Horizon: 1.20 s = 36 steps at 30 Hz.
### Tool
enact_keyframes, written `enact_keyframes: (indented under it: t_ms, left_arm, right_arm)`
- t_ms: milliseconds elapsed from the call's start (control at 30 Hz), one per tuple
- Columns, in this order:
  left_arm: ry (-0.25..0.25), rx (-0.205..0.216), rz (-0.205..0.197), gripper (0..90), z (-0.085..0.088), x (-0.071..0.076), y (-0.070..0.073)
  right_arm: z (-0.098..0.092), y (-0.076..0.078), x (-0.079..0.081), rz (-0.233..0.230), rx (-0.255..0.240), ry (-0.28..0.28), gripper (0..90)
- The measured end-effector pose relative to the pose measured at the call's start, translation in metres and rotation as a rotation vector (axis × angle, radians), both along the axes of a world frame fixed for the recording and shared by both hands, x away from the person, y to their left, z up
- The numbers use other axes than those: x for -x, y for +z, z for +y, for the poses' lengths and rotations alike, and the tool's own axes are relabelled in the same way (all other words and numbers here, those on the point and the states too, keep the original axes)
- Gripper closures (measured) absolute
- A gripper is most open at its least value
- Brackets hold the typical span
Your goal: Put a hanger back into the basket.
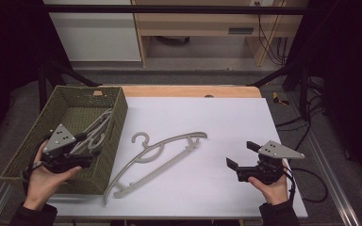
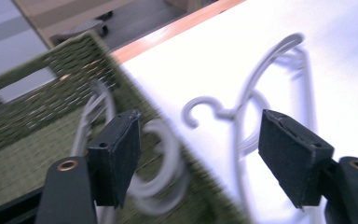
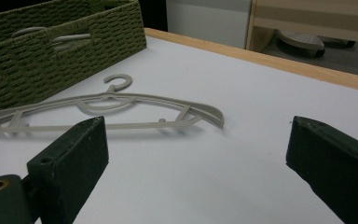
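Down at the near edge, the left gripper (image 1: 82, 149) hovers over the green woven basket (image 1: 26, 141), jaws spread wide and empty, a grey hanger (image 1: 96, 129) lying inside the basket beneath it. Across the white table (image 1: 245, 117), the right gripper (image 1: 242, 154) gapes open too, empty, pointing toward a second grey hanger (image 1: 162, 153) flat beside the basket.

The person wore dark sleeves that reached the wrists. Each hand held a black tool — the left gripper (image 1: 88, 159) and the right gripper (image 1: 241, 154). Each one had a flat grey plate with three corners on top, dotted with small dark screw holes. Black cables trailed from both tools. The fingers (image 2: 119, 156) were thick black blocks with rough, soft-looking pads — and a small brass ring sat at the base of each.
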<state>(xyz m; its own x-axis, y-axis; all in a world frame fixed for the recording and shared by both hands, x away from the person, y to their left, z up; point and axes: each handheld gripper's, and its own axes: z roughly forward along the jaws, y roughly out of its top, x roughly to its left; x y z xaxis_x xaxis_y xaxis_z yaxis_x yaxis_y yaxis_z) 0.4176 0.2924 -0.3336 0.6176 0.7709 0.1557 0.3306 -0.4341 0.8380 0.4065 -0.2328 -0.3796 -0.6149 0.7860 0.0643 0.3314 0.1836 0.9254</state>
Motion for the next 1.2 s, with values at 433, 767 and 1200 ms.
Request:
enact_keyframes:
  t_ms: [433,767,1200]
  left_arm:
    - [-0.074,0.042,0.03,19.6,-0.055,0.002,-0.017]
    - [-0.154,0.053,0.107,26.3,-0.084,0.0,-0.043]
    - [-0.214,-0.021,0.21,31.9,-0.105,-0.004,-0.079]
  right_arm:
    - [0.002,-0.001,0.0,0.003,0.0,0.002,6.1]
    - [0.002,-0.003,0.0,0.005,0.005,0.006,6.2]
    - [0.001,-0.004,0.001,0.012,0.0,0.01,6.2]
